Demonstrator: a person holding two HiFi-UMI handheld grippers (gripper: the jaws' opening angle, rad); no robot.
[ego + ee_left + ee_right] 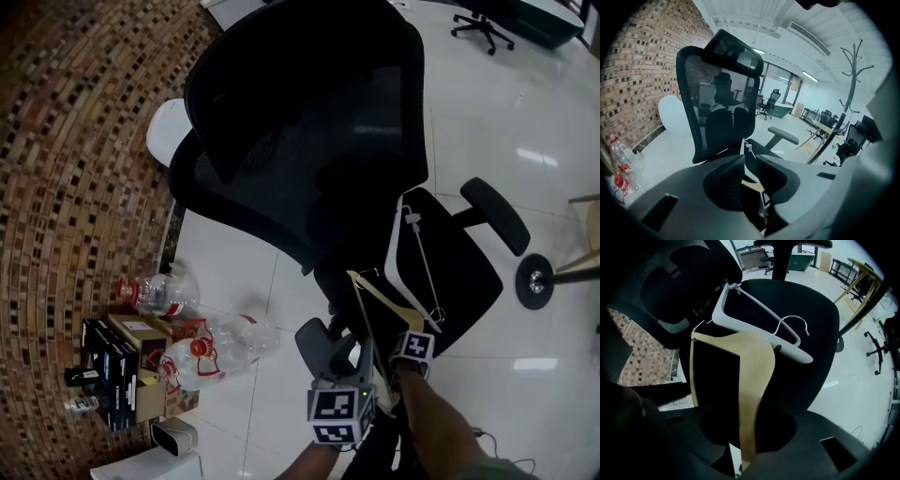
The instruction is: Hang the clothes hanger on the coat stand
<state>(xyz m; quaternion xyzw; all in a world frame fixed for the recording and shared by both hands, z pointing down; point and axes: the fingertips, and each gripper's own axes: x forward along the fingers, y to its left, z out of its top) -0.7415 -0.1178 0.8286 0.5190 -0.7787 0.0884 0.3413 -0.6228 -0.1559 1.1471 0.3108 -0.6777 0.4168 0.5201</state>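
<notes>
**Wooden hanger pinched above the chair seat**

Nearest us, our right gripper (743, 459) pinches one arm of the wooden hanger (752, 376), which rises over the seat of the black office chair (813, 333). Our left gripper (749, 180), just beside it, grips nothing, its jaws parted by a narrow gap. Beyond, a white hanger (720, 303) lies on the seat. Farther off, the coat stand (853, 77) stands on the pale floor, well apart from both hangers.

Head view overhead — chair (309, 141) shared
</notes>
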